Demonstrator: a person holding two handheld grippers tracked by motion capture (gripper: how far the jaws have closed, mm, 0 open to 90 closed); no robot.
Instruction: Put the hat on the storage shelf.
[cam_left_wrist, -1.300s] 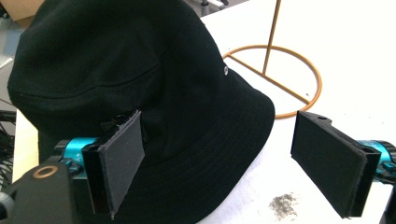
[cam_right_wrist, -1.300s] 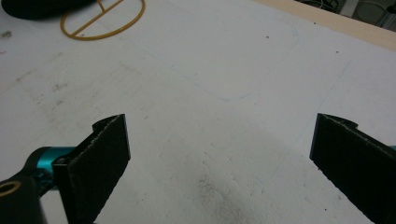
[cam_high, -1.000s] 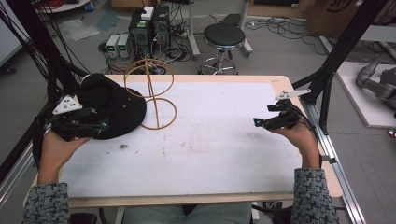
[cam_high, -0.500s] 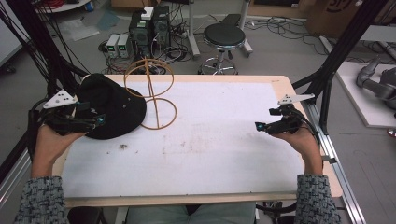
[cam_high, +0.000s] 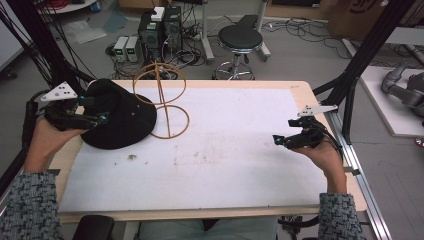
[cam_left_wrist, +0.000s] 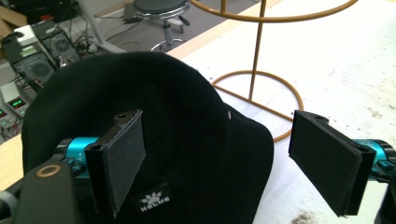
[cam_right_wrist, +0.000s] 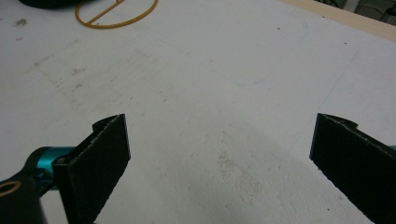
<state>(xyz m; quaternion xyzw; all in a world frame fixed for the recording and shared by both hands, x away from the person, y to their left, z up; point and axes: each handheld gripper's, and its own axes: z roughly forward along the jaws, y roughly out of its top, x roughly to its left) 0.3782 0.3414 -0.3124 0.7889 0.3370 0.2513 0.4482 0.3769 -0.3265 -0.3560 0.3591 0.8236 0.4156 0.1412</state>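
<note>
A black hat (cam_high: 120, 117) lies on the white table (cam_high: 225, 165) at the far left, brim down. Its small white label (cam_left_wrist: 154, 203) shows in the left gripper view. Touching its right side stands a gold wire hat stand (cam_high: 167, 107), a post between a flat base ring and a raised top ring. My left gripper (cam_high: 97, 111) is open at the hat's left edge, and its jaws (cam_left_wrist: 217, 140) straddle the hat (cam_left_wrist: 187, 116) without pinching it. My right gripper (cam_high: 278, 141) hovers open near the table's right side, with bare tabletop between its jaws (cam_right_wrist: 219, 135).
The stand's base ring (cam_right_wrist: 116, 11) lies far ahead of the right gripper. Black frame posts (cam_high: 360, 65) rise at the table's corners. Beyond the far edge are a stool (cam_high: 240, 40) and electronics boxes (cam_high: 160, 27) on the floor. Faint stains (cam_high: 132, 157) mark the table.
My left gripper has pulled left, from over the hat's brim to its left edge. My right gripper has drifted slightly toward the near edge. Hat and stand have not moved.
</note>
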